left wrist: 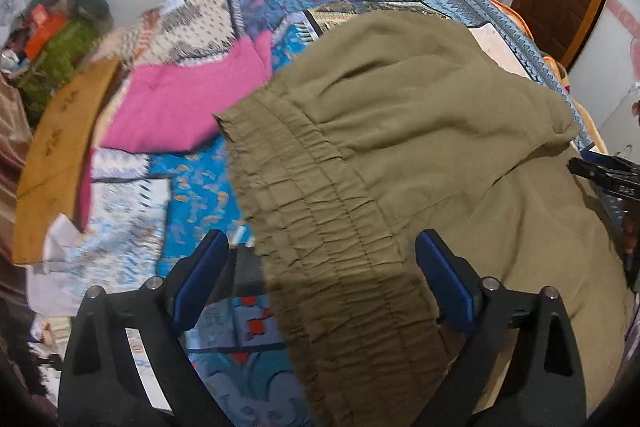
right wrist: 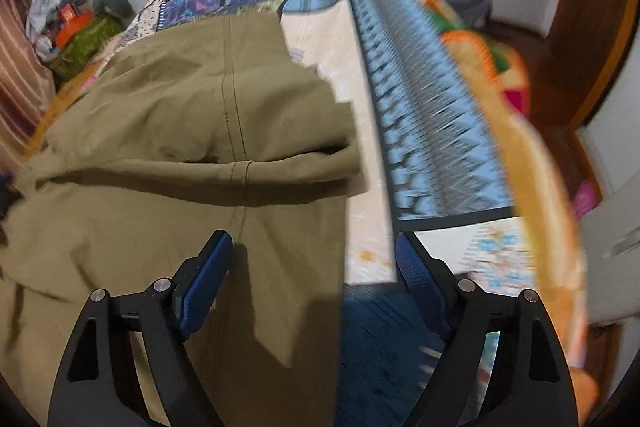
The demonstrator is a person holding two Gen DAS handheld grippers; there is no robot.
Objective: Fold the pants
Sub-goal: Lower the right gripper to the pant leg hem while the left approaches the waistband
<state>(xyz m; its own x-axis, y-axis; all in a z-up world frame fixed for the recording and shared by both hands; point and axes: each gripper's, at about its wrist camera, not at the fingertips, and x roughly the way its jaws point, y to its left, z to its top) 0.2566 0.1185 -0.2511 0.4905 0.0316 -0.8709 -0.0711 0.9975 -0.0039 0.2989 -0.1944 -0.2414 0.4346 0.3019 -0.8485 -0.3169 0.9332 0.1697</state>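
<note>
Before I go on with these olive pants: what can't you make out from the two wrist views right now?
- Olive pants, left wrist view: the near end runs off the bottom edge, and the left hand-held gripper covers part.
- Pants' left side, right wrist view: cut off by the frame edge.
- Patterned bedspread, right wrist view: motion-blurred, pattern unreadable.
- Right hand-held gripper: whether it touches the cloth cannot be told.
- Clutter pile, left wrist view: too blurred to identify.

Olive pants [left wrist: 400,131] — rumpled (partly folded) on bed

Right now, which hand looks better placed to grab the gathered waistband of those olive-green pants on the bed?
Probably the left. The left gripper is open with the gathered elastic waistband of the olive-green pants between its fingers; the right gripper straddles a plain side edge.
</note>
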